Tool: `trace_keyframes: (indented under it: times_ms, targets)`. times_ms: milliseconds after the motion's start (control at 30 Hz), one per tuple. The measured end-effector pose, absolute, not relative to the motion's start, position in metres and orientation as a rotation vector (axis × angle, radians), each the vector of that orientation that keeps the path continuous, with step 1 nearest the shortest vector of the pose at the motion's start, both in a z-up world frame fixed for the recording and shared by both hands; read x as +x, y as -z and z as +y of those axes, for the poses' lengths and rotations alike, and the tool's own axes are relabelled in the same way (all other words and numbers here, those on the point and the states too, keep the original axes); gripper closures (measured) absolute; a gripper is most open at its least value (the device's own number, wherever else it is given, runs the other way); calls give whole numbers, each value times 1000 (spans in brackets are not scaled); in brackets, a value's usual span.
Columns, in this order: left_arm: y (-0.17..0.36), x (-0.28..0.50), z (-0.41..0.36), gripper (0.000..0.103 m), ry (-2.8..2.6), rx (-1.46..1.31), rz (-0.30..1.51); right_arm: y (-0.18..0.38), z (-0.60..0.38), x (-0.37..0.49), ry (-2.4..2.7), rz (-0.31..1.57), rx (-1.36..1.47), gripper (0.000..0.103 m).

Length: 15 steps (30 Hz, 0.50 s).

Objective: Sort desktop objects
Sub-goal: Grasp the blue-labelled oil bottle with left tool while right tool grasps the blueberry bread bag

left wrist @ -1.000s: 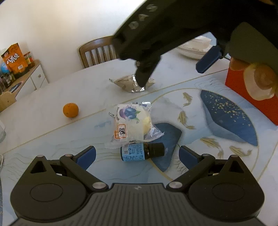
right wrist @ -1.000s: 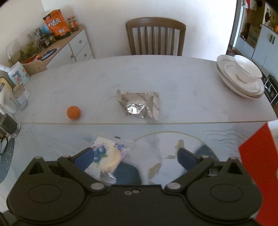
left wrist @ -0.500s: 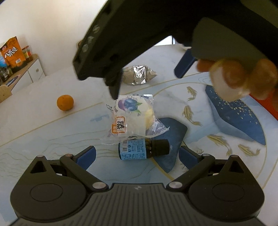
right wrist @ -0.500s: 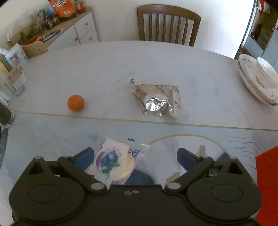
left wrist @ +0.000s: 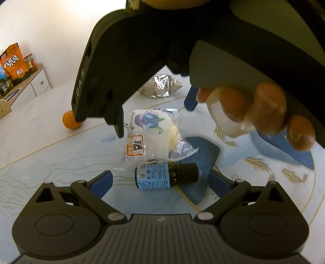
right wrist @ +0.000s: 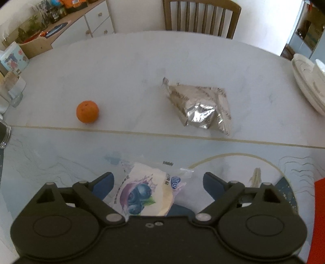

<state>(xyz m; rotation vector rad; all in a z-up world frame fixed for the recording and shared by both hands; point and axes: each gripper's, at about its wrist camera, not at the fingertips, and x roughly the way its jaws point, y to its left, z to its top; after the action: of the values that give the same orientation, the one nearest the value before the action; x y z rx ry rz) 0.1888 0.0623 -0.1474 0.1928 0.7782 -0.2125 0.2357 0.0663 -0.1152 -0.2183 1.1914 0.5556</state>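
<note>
A clear packet with a blueberry pastry (right wrist: 142,190) lies on the blue patterned mat (right wrist: 61,150). My right gripper (right wrist: 158,180) hangs steeply over it. Its jaws are closing with the packet between them, and the blue pads stand clear of the wrapper on both sides. The left wrist view shows the same gripper (left wrist: 155,112) and a person's hand above the pastry packet (left wrist: 150,134). A small dark bottle with a blue label (left wrist: 166,175) lies on its side just in front of that packet. My left gripper (left wrist: 160,180) is open, with the bottle between its fingers but untouched.
An orange (right wrist: 87,111) and a crumpled foil packet (right wrist: 200,105) lie on the white table beyond the mat's edge. Stacked white plates (right wrist: 306,81) sit at the far right, a red box (right wrist: 320,203) at the near right, glass jars (right wrist: 12,95) at the left, and a chair (right wrist: 201,16) behind.
My right gripper has come down and forward until it straddles the pastry packet, and its jaws have narrowed a little. The left gripper and the bottle have stayed put.
</note>
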Motion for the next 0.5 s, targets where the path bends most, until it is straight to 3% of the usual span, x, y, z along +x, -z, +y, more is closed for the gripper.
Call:
trace_keyframes:
  times_ms: [233, 500]
  targets:
    - [146, 187, 60, 16, 214, 181, 774, 126, 69, 235, -575, 1239, -231, 19]
    - [144, 186, 59, 32, 220, 154, 784, 128, 71, 231, -598, 1241, -267, 38]
